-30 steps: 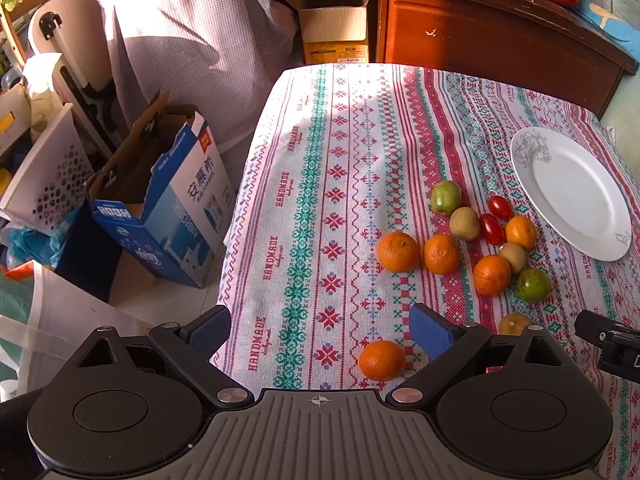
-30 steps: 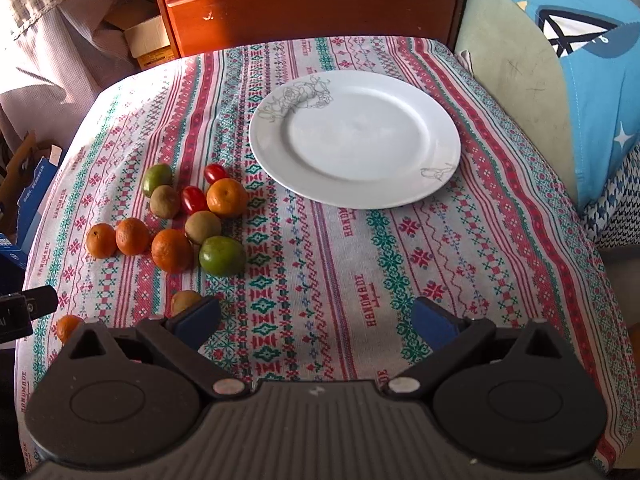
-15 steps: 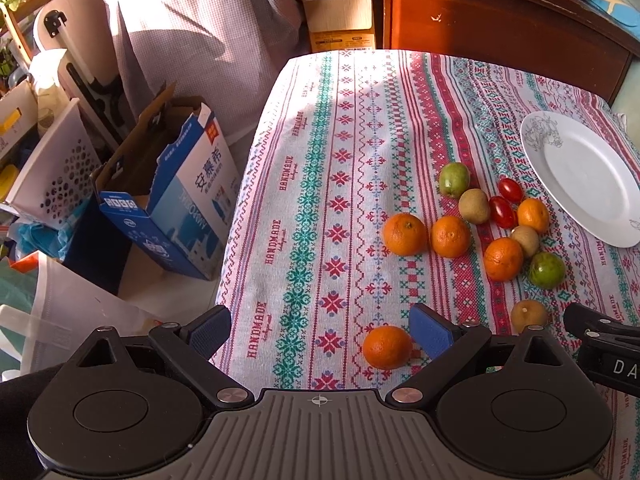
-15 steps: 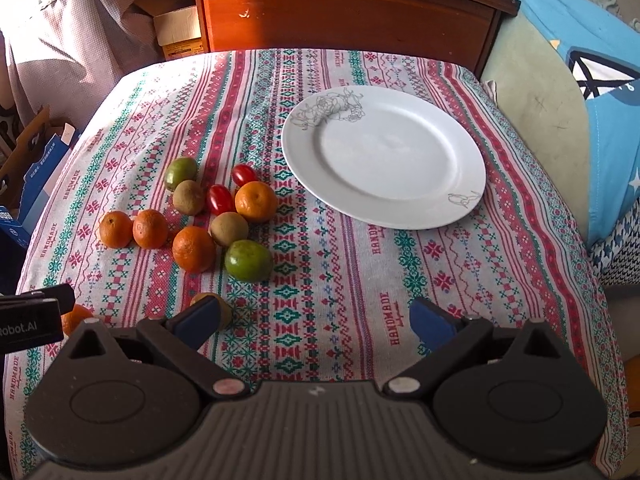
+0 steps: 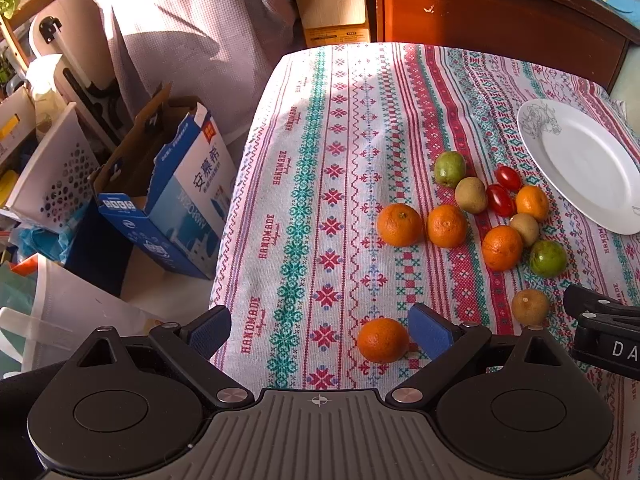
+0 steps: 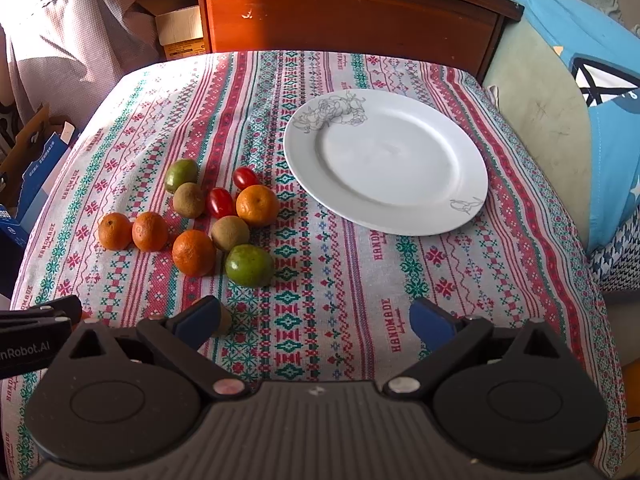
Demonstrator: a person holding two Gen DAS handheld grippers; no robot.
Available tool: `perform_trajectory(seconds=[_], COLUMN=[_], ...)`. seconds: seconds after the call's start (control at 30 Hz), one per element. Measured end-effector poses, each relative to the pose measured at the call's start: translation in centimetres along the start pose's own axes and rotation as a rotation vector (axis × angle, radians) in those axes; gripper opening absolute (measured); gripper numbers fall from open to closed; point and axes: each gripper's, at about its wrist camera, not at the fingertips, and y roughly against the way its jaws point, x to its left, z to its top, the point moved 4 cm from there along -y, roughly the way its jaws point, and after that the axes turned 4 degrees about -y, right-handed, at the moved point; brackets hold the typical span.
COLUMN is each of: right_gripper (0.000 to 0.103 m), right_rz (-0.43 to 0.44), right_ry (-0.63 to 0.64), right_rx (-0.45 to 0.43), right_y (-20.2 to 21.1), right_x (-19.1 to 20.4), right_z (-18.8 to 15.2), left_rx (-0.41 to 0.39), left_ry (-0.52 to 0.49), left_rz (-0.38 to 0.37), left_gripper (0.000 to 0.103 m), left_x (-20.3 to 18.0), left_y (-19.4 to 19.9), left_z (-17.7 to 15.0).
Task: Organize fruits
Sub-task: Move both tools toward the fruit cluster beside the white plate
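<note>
A cluster of fruit lies on the patterned tablecloth (image 6: 320, 300): several oranges (image 6: 193, 253), kiwis (image 6: 230, 233), two green fruits (image 6: 249, 265) and two cherry tomatoes (image 6: 221, 202). An empty white plate (image 6: 386, 160) sits to their right. A lone orange (image 5: 383, 340) rests just inside the right finger of my left gripper (image 5: 320, 330), which is open. A brown kiwi (image 5: 530, 307) lies beside it. My right gripper (image 6: 316, 320) is open above bare cloth, its left finger partly hiding that kiwi (image 6: 225, 320).
The table's left edge drops to a blue carton (image 5: 172, 208) and a white perforated basket (image 5: 56, 172) on the floor. A wooden headboard (image 6: 348, 12) stands behind the table. A blue cushion (image 6: 592, 92) lies at the right.
Both grippers have tilted and drawn back slightly, so the table appears lower in both views. The fruit and plate have not moved. Both stay open.
</note>
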Motion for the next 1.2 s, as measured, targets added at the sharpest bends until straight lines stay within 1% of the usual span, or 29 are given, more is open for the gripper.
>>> perform_trajectory(seconds=[0.9,1.2], right_gripper=[0.099,0.099], right_rz=[0.008,0.009], right_ry=[0.007,0.012], right_rx=[0.006,0.013], right_y=[-0.15,-0.24], right_x=[0.0,-0.09], right_z=[-0.03,-0.18], left_rx=[-0.002,-0.008], left_ry=[-0.016,-0.019], left_rz=[0.005,-0.011], left_gripper=[0.097,0.097], left_x=[-0.14,-0.3], left_y=[-0.27,-0.19], left_z=[-0.36,-0.5])
